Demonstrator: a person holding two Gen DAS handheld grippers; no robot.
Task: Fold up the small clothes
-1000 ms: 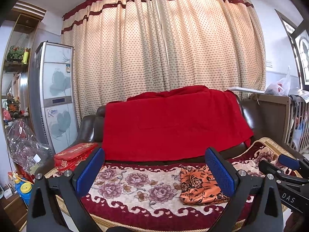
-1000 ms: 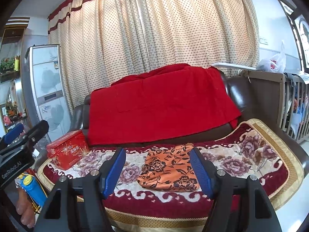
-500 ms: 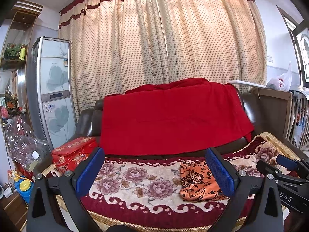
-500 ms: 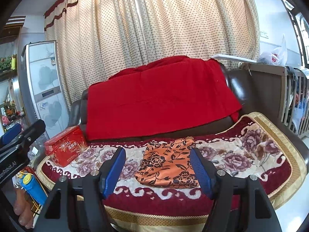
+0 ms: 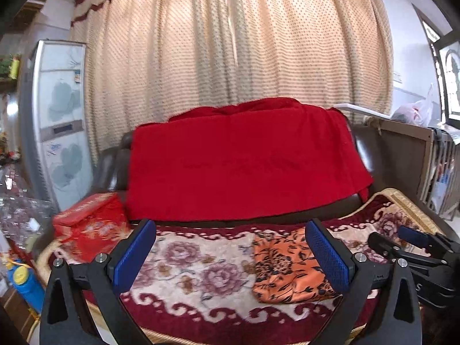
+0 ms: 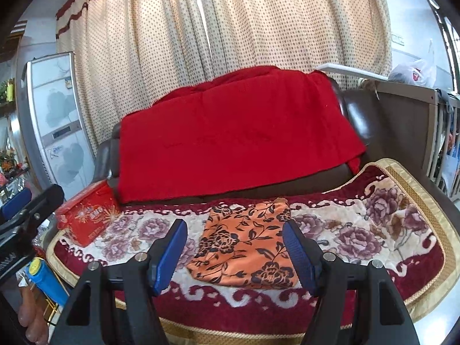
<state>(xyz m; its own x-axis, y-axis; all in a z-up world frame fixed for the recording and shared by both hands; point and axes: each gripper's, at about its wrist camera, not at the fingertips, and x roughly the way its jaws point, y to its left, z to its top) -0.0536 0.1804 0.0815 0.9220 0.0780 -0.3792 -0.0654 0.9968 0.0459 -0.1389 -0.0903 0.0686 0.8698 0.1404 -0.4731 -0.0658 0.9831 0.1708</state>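
orange floral garment (image 6: 247, 247): flat, seemingly folded, lower centre | left gripper (image 5: 230, 256): wide apart, empty | right gripper (image 6: 234, 251): wide apart, empty

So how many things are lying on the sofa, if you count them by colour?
Red: 2, the red blanket over the backrest and the red box at the seat's left end.
Orange: 1, the orange flowered cloth on the seat.
Dark red and cream flowers: 1, the seat cover.
Total: 4
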